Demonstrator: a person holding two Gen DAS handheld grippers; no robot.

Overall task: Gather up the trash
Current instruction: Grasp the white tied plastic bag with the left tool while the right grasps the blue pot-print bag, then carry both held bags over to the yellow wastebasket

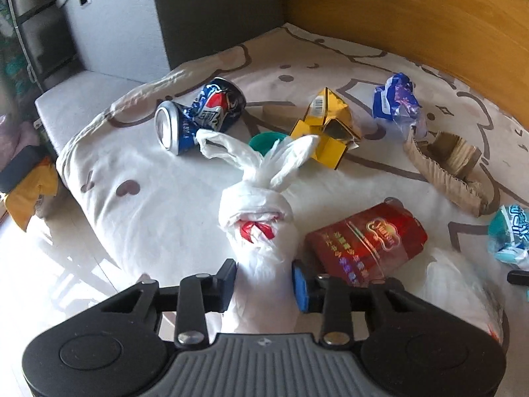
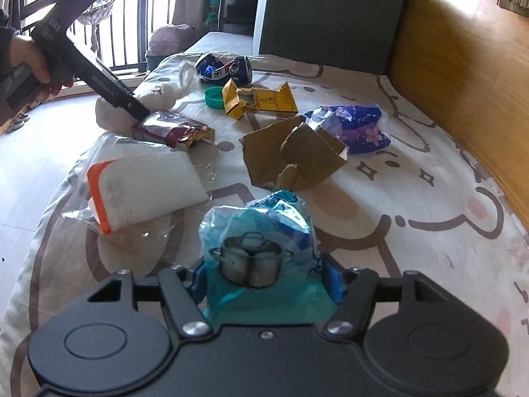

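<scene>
Basically both grippers already have trash: knotted white bag [image 1: 256, 228] sits upright on the bed sheet [image 1: 148, 205], long axis running near-to-far, left gripper [image 1: 264, 281] closed around its lower body, handles pointing far. Teal wrapper [image 2: 261, 251] is pinched in the right gripper [image 2: 264, 284], near edge of the sheet. Loose items lie farther out: red pack [image 1: 365, 243] touching the bag's right side, crushed Pepsi can [image 1: 201, 115] far left, cardboard [image 2: 294, 155] just beyond the right gripper, nearer to it
</scene>
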